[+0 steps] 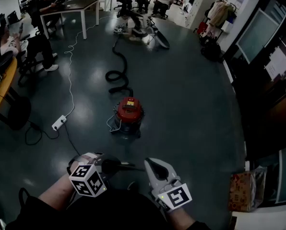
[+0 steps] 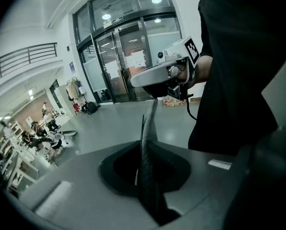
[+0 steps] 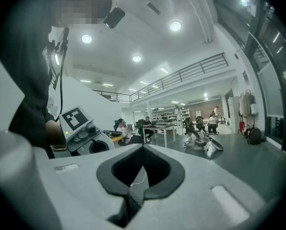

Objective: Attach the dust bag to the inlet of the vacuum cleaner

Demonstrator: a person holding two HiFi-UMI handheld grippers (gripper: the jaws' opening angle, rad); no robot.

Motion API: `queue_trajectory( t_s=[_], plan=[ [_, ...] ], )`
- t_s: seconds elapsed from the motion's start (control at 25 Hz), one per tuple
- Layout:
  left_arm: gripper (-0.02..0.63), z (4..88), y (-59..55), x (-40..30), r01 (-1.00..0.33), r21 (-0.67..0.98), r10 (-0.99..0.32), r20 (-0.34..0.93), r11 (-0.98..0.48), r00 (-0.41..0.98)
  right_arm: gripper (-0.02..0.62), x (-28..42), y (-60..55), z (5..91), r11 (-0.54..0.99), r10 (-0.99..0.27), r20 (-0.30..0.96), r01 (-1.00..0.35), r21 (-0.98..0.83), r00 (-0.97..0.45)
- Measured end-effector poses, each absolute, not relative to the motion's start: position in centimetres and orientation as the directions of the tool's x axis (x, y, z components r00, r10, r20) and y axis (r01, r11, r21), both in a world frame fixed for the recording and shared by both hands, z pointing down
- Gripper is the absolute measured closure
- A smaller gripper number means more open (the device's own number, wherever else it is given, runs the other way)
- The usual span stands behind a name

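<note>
Two tools are in play, one in each hand, held low and close to the person's body at the bottom of the head view. The left tool is narrow, its jaws pinched on one thin dark sheet with a woven look, apparently the dust bag, seen edge-on and rising past the jaw tips. The right tool has its jaws drawn together too, with only a dark textured seam between them. Whether that seam is part of the bag cannot be told.

One red vacuum cleaner stands on the grey floor, well ahead of both tools and apart from the bag. One black hose snakes away from it toward the far end of the room. One white power strip lies to its left on a cable, and one cardboard box sits at the right edge. At least five people sit at the benches at the left and far end of the room.

The left forearm, in a dark sleeve, comes in from the lower left with its tool tipped downward and its marker cube nearest the body. The right hand holds its tool closer to level, nose angled toward the left tool, and the two sit near each other without touching.
</note>
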State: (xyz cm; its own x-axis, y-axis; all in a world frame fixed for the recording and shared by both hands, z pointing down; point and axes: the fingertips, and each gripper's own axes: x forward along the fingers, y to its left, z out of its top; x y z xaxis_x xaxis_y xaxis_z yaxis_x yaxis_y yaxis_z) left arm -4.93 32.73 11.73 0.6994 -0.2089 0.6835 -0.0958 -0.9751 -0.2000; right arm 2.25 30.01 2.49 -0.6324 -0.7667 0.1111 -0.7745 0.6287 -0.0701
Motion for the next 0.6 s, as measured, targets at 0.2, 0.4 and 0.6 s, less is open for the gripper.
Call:
queue_trajectory(
  t_s=[0.2,0.4,0.6],
  plan=[
    [0.578,11.8,32.7,-4.1,-0.111,-0.194,-0.216,0.686,-0.975,0.695,0.594,3.3,30.0,2.7,0.644,-0.753,0.111,-0.761,-0.072,-0.648],
    [0.578,12.2,32.6,-3.3,-0.132,-0.191,-0.229,0.694,-0.973,0.682,0.594,4.5,29.9,3.0,0.657,-0.743,0.099,-0.749,-0.081,-0.662],
    [0.578,12.4,32.0,-2.6,-0.205,-0.164,-0.26,0.69,-0.965,0.676,0.592,5.8,29.6,2.1,0.67,-0.736,0.039,-0.735,-0.108,-0.676]
  ],
)
